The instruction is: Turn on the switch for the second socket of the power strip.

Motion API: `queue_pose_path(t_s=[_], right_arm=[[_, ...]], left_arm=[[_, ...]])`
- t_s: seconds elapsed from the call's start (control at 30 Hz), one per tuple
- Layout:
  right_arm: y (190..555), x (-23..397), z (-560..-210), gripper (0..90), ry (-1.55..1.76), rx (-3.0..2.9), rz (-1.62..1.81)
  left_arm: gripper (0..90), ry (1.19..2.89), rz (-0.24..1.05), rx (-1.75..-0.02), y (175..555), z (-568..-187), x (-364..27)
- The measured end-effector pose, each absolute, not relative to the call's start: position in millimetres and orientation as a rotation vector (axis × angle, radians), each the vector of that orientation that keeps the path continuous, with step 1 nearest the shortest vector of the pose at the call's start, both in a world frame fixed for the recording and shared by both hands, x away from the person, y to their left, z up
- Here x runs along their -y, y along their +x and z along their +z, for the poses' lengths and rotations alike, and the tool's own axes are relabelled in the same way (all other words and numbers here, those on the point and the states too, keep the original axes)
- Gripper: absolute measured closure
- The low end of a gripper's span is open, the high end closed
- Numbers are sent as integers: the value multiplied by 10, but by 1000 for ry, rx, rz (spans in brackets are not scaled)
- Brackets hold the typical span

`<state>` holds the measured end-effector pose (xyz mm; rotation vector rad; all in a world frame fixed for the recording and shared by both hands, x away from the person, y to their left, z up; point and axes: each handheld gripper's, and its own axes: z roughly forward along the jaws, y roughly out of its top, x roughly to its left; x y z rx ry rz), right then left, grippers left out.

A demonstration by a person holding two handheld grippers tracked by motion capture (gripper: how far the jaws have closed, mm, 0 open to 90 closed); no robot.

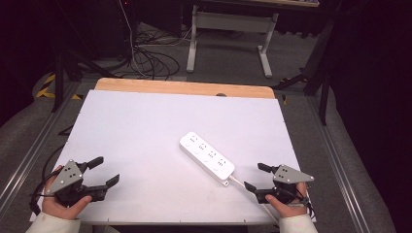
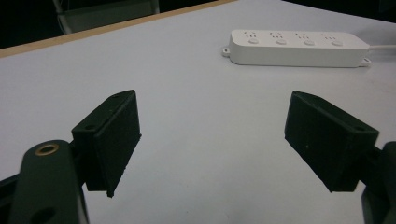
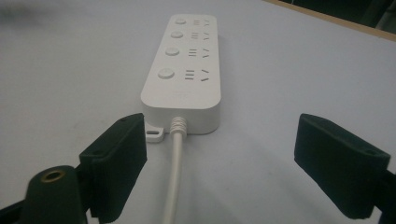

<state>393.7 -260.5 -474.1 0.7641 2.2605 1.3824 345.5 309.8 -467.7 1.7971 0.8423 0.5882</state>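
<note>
A white power strip (image 1: 207,157) with several sockets and buttons lies diagonally on the white table top (image 1: 145,126), right of centre. Its white cord (image 1: 243,184) runs toward the front right. My left gripper (image 1: 104,172) rests at the front left corner, open and empty, far from the strip. The left gripper view has the strip (image 2: 299,47) ahead, beyond the open left gripper (image 2: 212,140). My right gripper (image 1: 255,176) sits at the front right, open, just behind the strip's cord end. In the right gripper view the cord (image 3: 175,172) passes between the spread jaws of the right gripper (image 3: 222,168), untouched, with the strip (image 3: 184,70) just ahead.
A wooden strip (image 1: 184,88) borders the table's far edge. Beyond it, on the floor, stand a white desk frame (image 1: 228,34) and tangled cables (image 1: 150,58). Metal rails (image 1: 29,150) run along both sides of the table.
</note>
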Motion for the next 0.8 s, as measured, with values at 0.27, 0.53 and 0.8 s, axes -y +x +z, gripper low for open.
queue_pose_path(t_s=[0.27,0.53,0.8], right_arm=[[3935,2609,-4733,172,759,-2256,1386],[3934,2608,-4732,172,750,-2259,1385],[3929,2607,-4724,172,745,-2260,1381]], left_arm=[[187,1794,593,-841,3451,-4676,-3102],[194,1795,584,-842,3449,-4676,-3102],[191,1804,594,-838,3444,-4671,-3107]])
